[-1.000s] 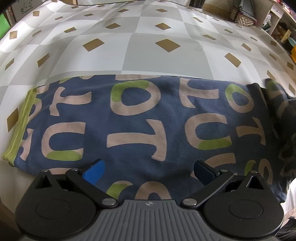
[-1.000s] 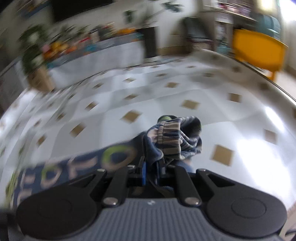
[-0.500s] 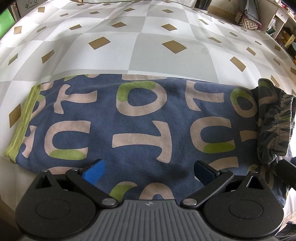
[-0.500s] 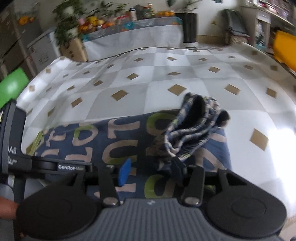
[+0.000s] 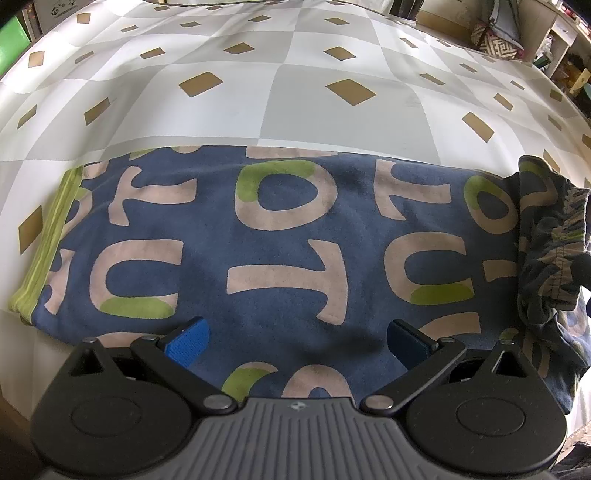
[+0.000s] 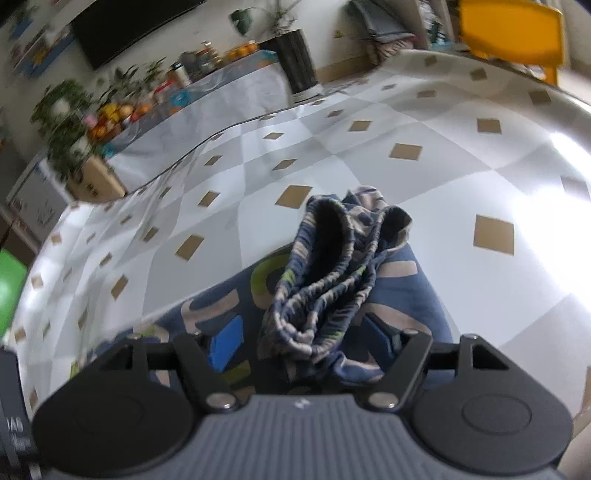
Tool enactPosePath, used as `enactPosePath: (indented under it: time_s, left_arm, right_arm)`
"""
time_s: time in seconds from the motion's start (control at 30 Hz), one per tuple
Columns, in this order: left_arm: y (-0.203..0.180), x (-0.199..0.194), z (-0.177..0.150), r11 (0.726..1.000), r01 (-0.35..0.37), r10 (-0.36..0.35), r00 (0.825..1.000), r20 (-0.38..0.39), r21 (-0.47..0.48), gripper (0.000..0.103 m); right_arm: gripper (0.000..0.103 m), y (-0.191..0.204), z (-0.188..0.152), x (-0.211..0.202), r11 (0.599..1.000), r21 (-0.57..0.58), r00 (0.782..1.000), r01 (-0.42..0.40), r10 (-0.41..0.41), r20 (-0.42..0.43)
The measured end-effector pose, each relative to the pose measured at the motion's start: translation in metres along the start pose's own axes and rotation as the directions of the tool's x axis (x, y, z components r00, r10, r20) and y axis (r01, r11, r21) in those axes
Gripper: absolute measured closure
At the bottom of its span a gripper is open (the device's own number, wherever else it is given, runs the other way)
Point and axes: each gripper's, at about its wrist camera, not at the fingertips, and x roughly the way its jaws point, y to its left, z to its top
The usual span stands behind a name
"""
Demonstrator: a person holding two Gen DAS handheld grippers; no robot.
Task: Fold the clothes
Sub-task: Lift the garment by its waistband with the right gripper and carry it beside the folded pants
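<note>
Fingers (image 6: 384,334) of the right gripper have just been opening, releasing the bunched waistband (image 6: 332,273) onto the letter-print trousers (image 5: 280,236) on the table (image 5: 295,92); left fingers (image 5: 186,338) gape idle. Next, I'd judge, flatten that end.

A checked tablecloth (image 5: 295,110) in white and grey, dotted with tan diamonds, covers the table. Beyond it, potted plants (image 6: 70,110) and fruit (image 6: 110,114) crowd a covered sideboard (image 6: 221,107) beneath a dark screen (image 6: 122,26). A yellow chair (image 6: 509,33) stands at far right, a patterned cushion (image 5: 496,46) near shelves.
</note>
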Motion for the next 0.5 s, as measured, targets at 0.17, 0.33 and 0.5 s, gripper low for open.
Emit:
enactPosePath:
  time_s: [0.17,0.33,0.5]
  left_arm:
    - [-0.001,0.001,0.000,1.000,-0.005,0.005,1.000,0.002,0.004,0.000]
    - [-0.003,0.002,0.000,1.000,-0.012,0.012,1.000,0.005,0.013,0.000]
    - [-0.004,0.003,0.000,1.000,-0.017,0.017,1.000,0.007,0.019,0.000]
  right_arm:
    - [0.032,-0.006,0.002,0.013,0.997,0.078,1.000,0.004,-0.003,-0.009]
    - [0.031,-0.004,0.004,0.022,0.996,0.088,1.000,0.014,-0.014,-0.005]
    - [0.031,-0.004,0.007,0.036,0.994,0.105,0.999,0.039,-0.036,-0.029]
